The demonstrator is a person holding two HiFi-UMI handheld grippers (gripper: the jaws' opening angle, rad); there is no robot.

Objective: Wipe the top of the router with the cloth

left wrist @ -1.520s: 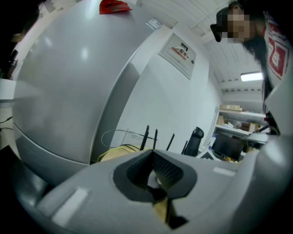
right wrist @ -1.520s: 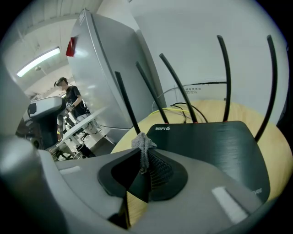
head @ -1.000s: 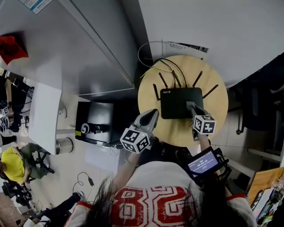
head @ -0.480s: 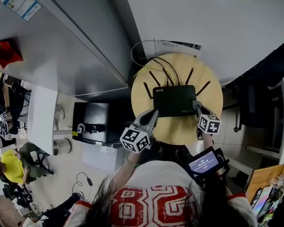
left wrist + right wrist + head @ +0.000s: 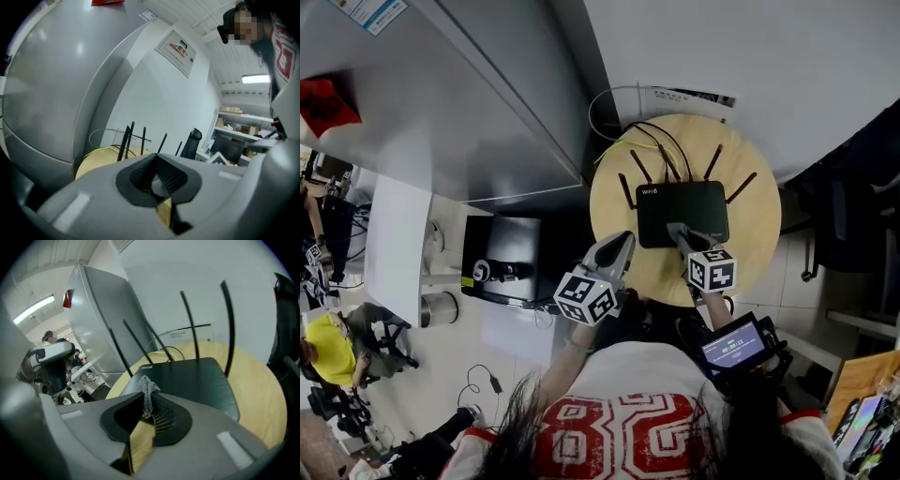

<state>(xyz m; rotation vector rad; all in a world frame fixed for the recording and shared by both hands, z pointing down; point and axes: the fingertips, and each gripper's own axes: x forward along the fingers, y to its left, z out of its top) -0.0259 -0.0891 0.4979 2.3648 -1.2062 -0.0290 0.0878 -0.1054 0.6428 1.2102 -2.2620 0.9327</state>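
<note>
**Two grippers near the router, cloth in the right one**

The black router (image 5: 682, 214) lies flat on a round wooden table (image 5: 661, 270), and its four thin antennas (image 5: 713, 161) stand up along its far edge. The right gripper (image 5: 678, 231) reaches over the router's near edge. In the right gripper view its jaws are closed on a small grey cloth (image 5: 147, 391), which pokes up from between them as a crumpled tuft. The router's dark top (image 5: 197, 380) spreads out just beyond the tuft. No view shows whether the cloth touches the router.

The left gripper (image 5: 621, 246) sits to the router's left, near the table's rim and apart from the router. Its own view shows the jaws (image 5: 157, 161) drawn together with nothing held between them.

Behind the router, black and yellow cables (image 5: 661, 141) trail off the table's far side, and a thin white cable loop (image 5: 600, 108) curls beside them. A large grey cabinet (image 5: 469, 112) stands to the router's left, close beside the table. Below the cabinet a black box (image 5: 502, 258) and a metal cylinder (image 5: 439, 307) rest on the floor. A dark office chair (image 5: 839, 225) stands to the router's right, past the table. On the router's near side, below the right gripper's marker cube (image 5: 711, 270), a small lit screen (image 5: 733, 344) sits at the person's waist.
</note>
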